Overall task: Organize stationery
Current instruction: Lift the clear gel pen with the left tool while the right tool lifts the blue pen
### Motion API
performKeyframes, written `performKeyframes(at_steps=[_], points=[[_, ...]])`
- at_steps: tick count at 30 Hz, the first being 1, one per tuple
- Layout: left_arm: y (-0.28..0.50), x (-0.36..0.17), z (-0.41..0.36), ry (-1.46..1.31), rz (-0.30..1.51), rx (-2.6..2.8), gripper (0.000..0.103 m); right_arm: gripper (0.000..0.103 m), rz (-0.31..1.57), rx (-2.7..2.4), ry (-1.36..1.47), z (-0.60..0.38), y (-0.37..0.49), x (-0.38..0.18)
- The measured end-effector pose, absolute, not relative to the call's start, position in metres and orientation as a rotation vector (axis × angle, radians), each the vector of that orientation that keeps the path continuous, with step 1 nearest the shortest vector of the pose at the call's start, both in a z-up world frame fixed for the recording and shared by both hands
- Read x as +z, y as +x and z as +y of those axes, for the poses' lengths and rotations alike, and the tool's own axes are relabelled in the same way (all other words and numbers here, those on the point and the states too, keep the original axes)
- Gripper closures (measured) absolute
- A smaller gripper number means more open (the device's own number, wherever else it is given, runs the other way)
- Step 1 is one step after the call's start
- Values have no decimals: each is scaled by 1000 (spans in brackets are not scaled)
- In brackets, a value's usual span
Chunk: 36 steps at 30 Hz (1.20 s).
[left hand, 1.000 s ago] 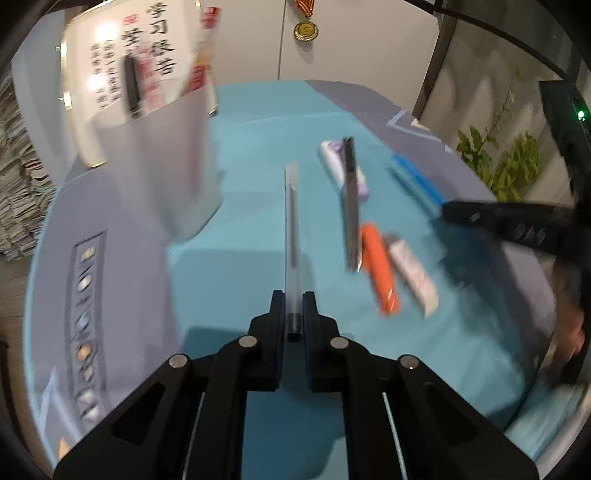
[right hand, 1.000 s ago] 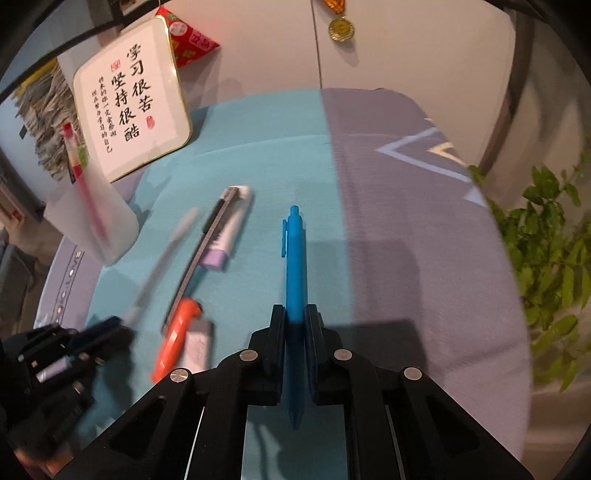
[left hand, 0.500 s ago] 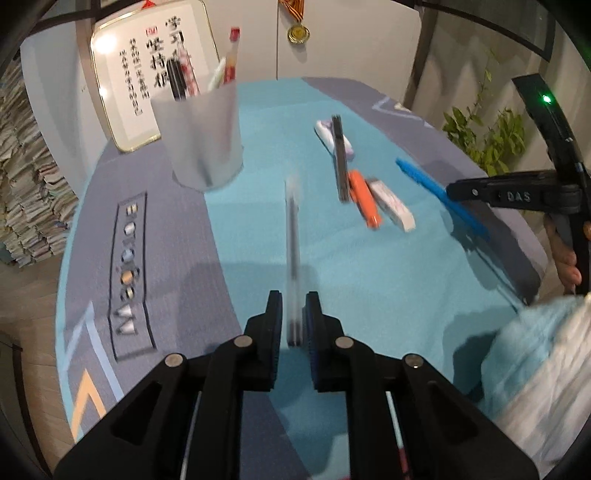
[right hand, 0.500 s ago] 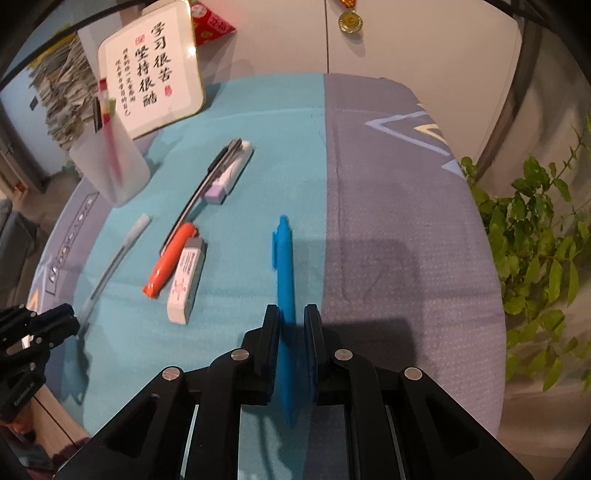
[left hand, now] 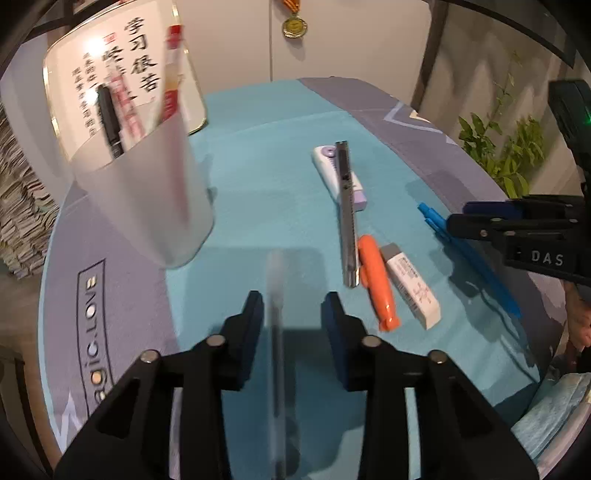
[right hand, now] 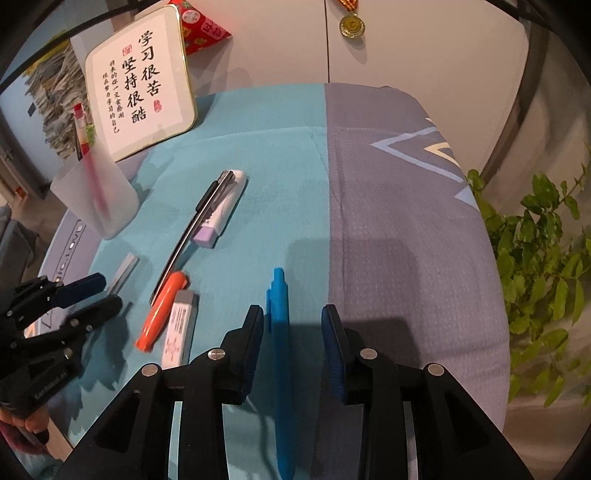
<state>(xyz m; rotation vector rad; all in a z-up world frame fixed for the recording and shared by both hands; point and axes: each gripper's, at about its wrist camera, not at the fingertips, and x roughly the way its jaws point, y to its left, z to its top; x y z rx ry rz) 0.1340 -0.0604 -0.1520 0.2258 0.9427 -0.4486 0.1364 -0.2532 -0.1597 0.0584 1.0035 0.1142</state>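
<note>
I see a teal-and-grey cloth (right hand: 388, 221). My left gripper (left hand: 291, 314) and right gripper (right hand: 291, 321) have just opened, pads clear of clear pen (left hand: 275, 332) and blue pen (right hand: 280, 332). Frosted cup (left hand: 147, 206) at ten o'clock, plant (right hand: 535, 258) at three.

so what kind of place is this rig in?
Probably a home study corner: a framed calligraphy plaque, a medal hung on the wall, a potted plant, and stacked papers beside a cloth-covered table.

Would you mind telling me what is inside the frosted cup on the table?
The frosted cup holds a black pen and a red-capped pen, their tops above the rim. The translucent wall blurs their lower ends and anything lying at the bottom.
</note>
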Motion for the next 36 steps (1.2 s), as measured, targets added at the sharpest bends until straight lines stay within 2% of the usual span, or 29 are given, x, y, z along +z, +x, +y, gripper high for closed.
performKeyframes(at_steps=[12, 13, 15, 16, 26, 36], points=[[155, -158, -65, 252, 965, -411, 70, 71, 1034, 106, 5, -242, 156, -171], [155, -158, -65, 249, 966, -413, 72, 71, 1029, 98, -2, -242, 156, -171], [155, -158, -67, 247, 970, -427, 91, 88, 1014, 82, -35, -237, 156, -172], [155, -158, -68, 252, 971, -424, 94, 89, 1011, 95, -36, -236, 156, -171], [139, -120, -58, 212, 853, -395, 93, 89, 895, 168, 144, -257, 136, -137], [101, -72, -33, 150, 683, -381, 95, 90, 737, 180, 169, -252, 101, -93]])
